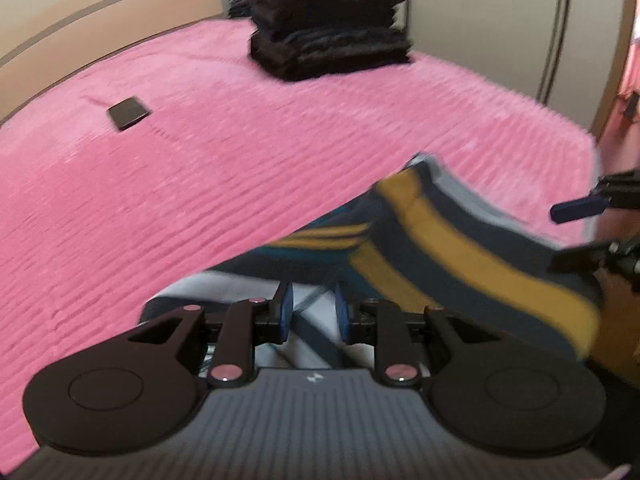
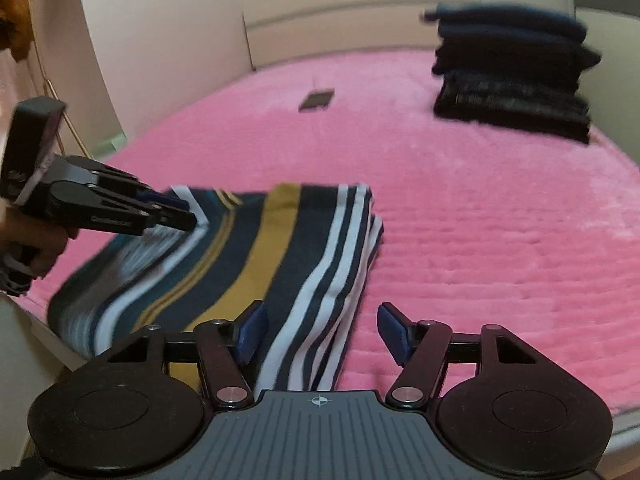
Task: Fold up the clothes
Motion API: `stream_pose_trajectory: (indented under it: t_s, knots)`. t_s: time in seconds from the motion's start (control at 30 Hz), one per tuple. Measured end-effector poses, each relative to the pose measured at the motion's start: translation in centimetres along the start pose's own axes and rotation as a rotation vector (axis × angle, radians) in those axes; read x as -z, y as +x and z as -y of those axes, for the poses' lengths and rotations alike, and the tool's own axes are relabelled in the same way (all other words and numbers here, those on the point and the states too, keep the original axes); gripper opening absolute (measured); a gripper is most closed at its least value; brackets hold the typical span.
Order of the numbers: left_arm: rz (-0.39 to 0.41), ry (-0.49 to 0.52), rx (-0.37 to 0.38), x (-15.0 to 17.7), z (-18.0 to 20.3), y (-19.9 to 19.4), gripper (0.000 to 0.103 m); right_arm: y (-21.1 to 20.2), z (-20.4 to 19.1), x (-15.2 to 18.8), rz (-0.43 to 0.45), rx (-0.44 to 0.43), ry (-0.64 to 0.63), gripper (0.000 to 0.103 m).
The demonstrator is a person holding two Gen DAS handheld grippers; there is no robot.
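Note:
A garment striped in navy, mustard and white (image 2: 260,264) lies folded near the front edge of the pink bed cover (image 2: 480,220); the left wrist view shows the garment (image 1: 460,248) blurred. My left gripper (image 1: 314,312) hovers over its left end with the blue pads a short way apart and striped cloth showing below the gap, nothing pinched. In the right wrist view the left gripper (image 2: 182,212) points at the garment's far left corner. My right gripper (image 2: 322,334) is wide open above the garment's near right edge, and the right gripper (image 1: 576,236) appears at the frame's right side.
A tall stack of dark folded clothes (image 2: 512,68) stands at the back right of the bed, stack (image 1: 328,20). A small dark flat object (image 2: 316,100) lies on the cover further back, object (image 1: 128,113). A beige headboard (image 2: 340,28) runs behind. A person's hand (image 2: 36,244) holds the left gripper.

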State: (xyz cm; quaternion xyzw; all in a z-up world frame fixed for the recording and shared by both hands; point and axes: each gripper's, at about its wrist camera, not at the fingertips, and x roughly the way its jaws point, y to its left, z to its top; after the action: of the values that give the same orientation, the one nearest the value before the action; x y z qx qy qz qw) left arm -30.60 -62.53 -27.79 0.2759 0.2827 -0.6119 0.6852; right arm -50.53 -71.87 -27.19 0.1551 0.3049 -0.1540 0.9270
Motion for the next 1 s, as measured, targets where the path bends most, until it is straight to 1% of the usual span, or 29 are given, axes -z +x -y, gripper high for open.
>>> stream_pose_trajectory:
  t_s: [0.07,0.17,0.23,0.27,0.33,0.4,0.47,0.53,0.63,0.73,0.83,0.93,0.97,1.0]
  knots:
    - [0.018,0.007,0.054,-0.9,0.9,0.0,0.019,-1.0,-0.8,0.6,0.038,-0.028,-0.006,0.064]
    - [0.025,0.027,0.134,-2.5,2.4,1.4,0.02,-2.1,-2.0,1.5,0.089,-0.089,-0.01,0.064]
    - [0.012,0.038,0.174,-3.3,3.2,2.9,0.02,-2.5,-2.7,2.2,0.115,-0.142,-0.02,0.064]
    - [-0.009,0.039,0.18,-3.6,3.4,4.0,0.02,-2.5,-2.9,2.6,0.115,-0.164,-0.025,0.064]
    - [-0.057,0.043,0.184,-3.8,3.7,6.1,0.019,-2.0,-2.9,3.4,0.095,-0.188,-0.024,0.064]
    - [-0.077,0.067,0.173,-3.8,3.9,7.6,0.019,-1.4,-2.3,4.2,0.076,-0.185,-0.009,0.064]
    - [-0.083,0.079,0.164,-4.1,3.9,8.0,0.016,-1.4,-1.5,4.8,0.076,-0.182,0.012,0.064]
    - [-0.09,0.09,0.155,-4.2,3.9,8.1,0.016,-1.3,-0.8,5.0,0.056,-0.175,0.033,0.064]
    - [-0.088,0.078,0.152,-4.4,3.7,7.6,0.014,-1.7,0.4,5.4,0.067,-0.188,0.097,0.064]
    - [-0.077,0.063,0.146,-4.7,3.5,6.9,0.012,-1.9,1.4,5.2,0.07,-0.197,0.124,0.064]
    - [-0.101,0.094,0.135,-4.8,3.8,8.0,0.011,-0.9,1.9,5.2,0.071,-0.233,0.146,0.064]
    - [-0.11,0.114,0.134,-4.9,3.9,8.7,0.011,-0.7,3.0,4.7,0.11,-0.296,0.257,0.064]
    - [-0.115,0.103,0.14,-5.1,3.7,8.6,0.01,-0.7,3.6,4.2,0.126,-0.3,0.285,0.064]
    - [-0.112,0.093,0.146,-5.2,3.6,8.2,0.01,-0.8,4.0,3.7,0.139,-0.291,0.286,0.064]
